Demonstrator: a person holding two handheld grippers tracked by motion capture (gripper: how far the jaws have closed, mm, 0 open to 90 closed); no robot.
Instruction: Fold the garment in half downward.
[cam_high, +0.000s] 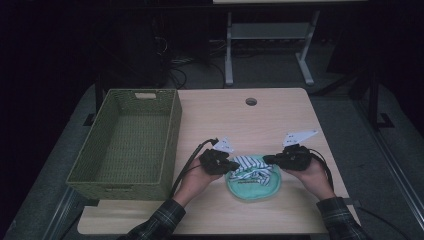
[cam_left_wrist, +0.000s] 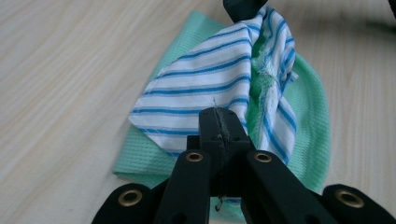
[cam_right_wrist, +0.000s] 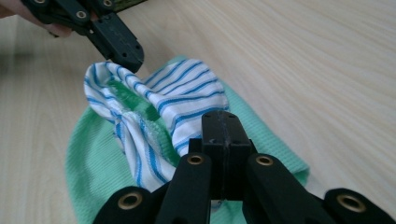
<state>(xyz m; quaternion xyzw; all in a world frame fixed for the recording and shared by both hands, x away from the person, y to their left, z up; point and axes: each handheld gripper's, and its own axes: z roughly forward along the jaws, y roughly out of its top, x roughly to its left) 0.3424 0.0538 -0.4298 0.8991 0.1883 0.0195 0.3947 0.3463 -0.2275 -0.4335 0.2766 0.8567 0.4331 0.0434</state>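
Striped cloth (cam_high: 249, 165) stretched lengthwise between hand-held grippers

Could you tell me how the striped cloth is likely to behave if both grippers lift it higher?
The striped cloth bunches and folds between the left gripper and right gripper, so it probably sags limply. It looks thin, likely light. The green cloth may drag along.

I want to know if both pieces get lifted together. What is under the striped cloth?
A green cloth lies under the striped cloth, flat on the table. The left gripper and right gripper are each shut on the striped cloth. What their jaws cover cannot be seen.
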